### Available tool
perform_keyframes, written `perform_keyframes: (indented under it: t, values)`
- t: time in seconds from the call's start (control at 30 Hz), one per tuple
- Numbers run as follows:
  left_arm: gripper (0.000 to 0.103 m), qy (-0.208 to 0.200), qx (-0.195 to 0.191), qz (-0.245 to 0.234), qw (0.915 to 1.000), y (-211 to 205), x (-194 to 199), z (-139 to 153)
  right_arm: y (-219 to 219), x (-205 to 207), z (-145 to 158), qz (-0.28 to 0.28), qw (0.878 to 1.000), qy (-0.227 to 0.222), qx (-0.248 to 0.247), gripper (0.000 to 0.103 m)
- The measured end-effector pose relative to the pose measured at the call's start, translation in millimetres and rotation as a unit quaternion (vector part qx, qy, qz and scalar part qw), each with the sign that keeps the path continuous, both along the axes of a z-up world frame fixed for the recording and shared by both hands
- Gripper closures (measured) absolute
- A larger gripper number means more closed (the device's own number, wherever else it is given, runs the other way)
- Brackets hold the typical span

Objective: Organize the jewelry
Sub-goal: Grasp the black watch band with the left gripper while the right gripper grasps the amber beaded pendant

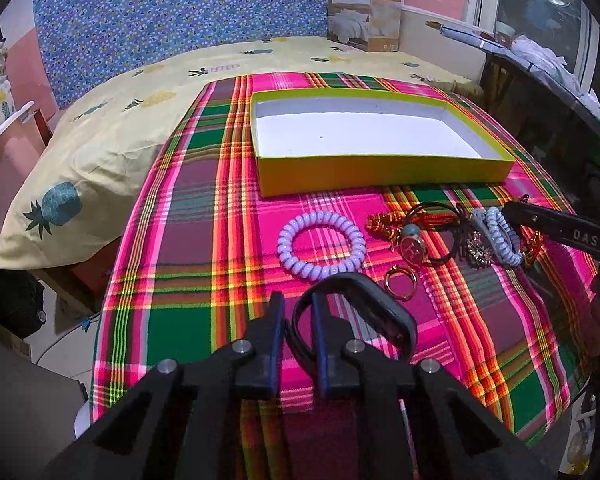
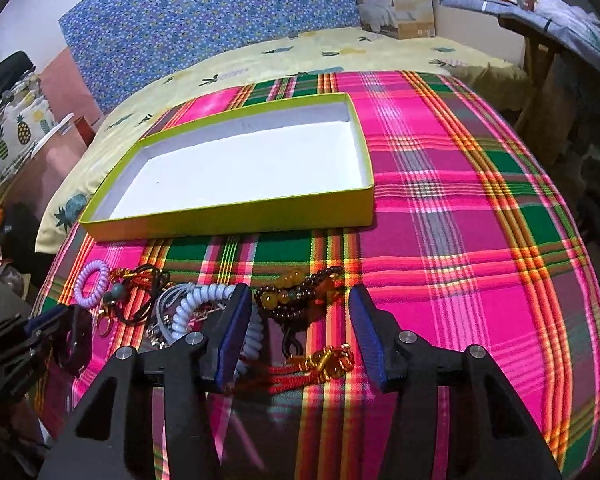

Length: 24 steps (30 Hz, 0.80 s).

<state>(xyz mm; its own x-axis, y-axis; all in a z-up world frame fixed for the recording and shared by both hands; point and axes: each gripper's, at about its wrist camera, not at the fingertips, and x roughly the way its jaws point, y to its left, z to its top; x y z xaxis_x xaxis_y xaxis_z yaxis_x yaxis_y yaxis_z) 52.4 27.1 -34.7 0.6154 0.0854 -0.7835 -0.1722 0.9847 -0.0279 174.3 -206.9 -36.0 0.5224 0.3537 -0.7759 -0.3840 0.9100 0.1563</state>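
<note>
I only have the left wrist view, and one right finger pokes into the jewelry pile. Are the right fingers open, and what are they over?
Observer: Open. The right gripper straddles a brown-and-amber bead bracelet.
Operator: Anything else between them?
Observer: A red cord with a gold knot, nearer the camera than the beads.
Operator: And the pale blue coil?
Observer: The pale blue coil runs past the picture-left finger, partly hidden behind it.

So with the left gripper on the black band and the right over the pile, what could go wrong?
1. The left gripper pinches only one edge of the black loop band; it may slip.
2. The right gripper straddles tangled dark brown beads and red-gold cord, so one pull may drag both toward the empty yellow-green box.
</note>
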Motion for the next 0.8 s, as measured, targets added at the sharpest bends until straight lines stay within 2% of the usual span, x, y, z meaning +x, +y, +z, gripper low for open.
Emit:
perform_keyframes:
  t: [0.13,0.43,0.8]
  values:
    - [0.088,0.000,0.003,-0.003,1.0000,0,2,0,3,4,-2,-0.002,1.000,0.003,-0.007,0.073]
    - [0.091,-0.001,-0.006,-0.008,1.0000,3,1,1,-2,4,2,-0.002,1.000,-0.005,-0.003,0.075]
    - [0.092,-0.016,-0.026,-0.011,0.9995,6,-13,17,-19,-11,22,-0.005,0.999,-0.033,0.015,0.075]
